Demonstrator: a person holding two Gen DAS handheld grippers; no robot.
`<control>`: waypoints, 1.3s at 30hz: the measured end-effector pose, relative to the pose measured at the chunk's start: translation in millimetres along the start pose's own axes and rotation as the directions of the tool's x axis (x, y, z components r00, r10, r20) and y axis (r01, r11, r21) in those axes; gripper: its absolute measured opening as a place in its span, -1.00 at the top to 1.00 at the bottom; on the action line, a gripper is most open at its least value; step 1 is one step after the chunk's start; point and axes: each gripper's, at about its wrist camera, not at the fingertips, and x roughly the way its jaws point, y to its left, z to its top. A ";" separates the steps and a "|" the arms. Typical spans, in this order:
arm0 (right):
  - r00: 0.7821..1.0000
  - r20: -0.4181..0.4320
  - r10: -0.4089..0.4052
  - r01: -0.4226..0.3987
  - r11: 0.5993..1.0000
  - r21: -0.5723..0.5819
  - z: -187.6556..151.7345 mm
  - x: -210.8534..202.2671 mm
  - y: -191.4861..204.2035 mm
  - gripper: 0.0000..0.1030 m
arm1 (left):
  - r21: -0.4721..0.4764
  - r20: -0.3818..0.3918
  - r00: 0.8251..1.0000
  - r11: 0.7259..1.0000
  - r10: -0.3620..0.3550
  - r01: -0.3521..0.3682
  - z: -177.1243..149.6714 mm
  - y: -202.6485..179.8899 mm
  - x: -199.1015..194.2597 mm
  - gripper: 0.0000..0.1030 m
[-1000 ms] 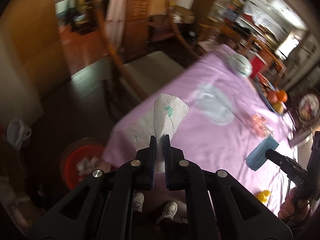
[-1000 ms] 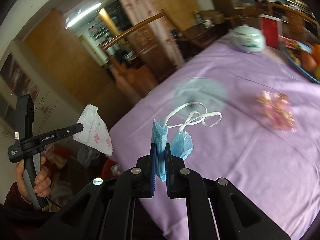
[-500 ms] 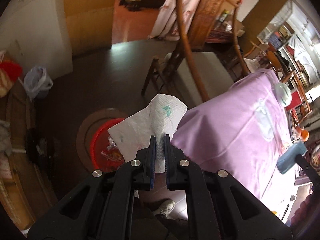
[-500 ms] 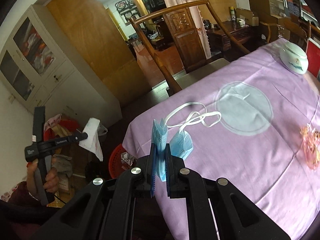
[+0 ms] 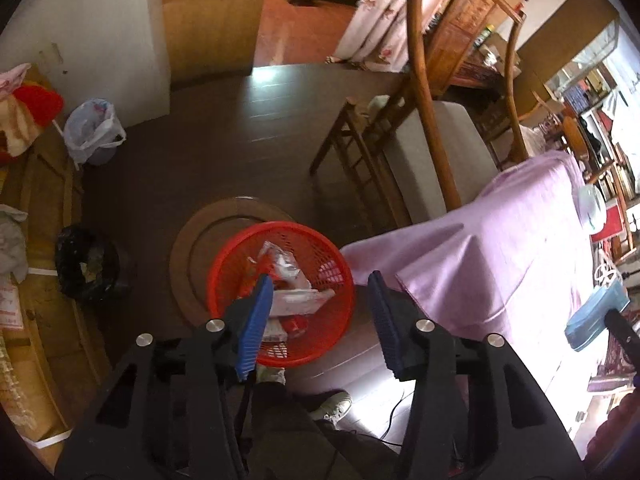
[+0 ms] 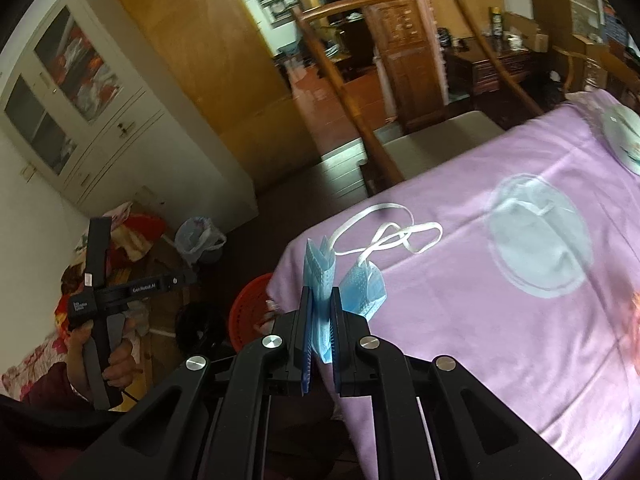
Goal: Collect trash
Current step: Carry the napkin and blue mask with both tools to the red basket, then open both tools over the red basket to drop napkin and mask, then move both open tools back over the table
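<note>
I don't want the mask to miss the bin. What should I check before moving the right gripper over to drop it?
1. Right gripper shut on the blue pleated face mask: ok.
2. White ear loops hanging free, not snagged: cannot tell.
3. Left gripper open and empty: ok.
4. Left gripper out of the drop path: not ok, it hovers above the red mesh plastic basket.
5. Basket has room: ok.
6. Right gripper above the basket: not ok, it is over the purple tablecloth.
</note>
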 end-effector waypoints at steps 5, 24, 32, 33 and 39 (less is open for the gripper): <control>0.995 -0.068 0.070 -0.075 0.993 -0.086 7.6 31.0 31.9 0.83 | -0.036 0.029 0.999 0.999 0.024 -0.023 -1.9 18.0 -18.0 -0.08; 0.956 -0.200 0.215 -0.261 0.933 -0.246 35.0 103.7 133.3 0.39 | -0.153 0.063 0.992 0.983 0.113 -0.102 -23.4 78.6 -59.8 -0.22; 0.982 -0.132 0.138 -0.163 0.965 -0.207 36.2 80.4 108.8 0.39 | -0.065 0.059 0.997 0.997 0.042 -0.038 -3.3 52.7 -43.9 -0.23; 0.986 -0.113 0.120 -0.141 0.971 -0.194 36.3 73.0 100.9 0.39 | -0.048 0.057 0.998 0.998 0.031 -0.029 -0.9 46.7 -41.4 -0.23; 1.000 -0.012 0.019 -0.020 0.997 -0.080 25.8 31.1 54.7 0.39 | 0.128 0.026 0.998 0.990 -0.060 0.056 16.9 -19.5 -20.2 -0.23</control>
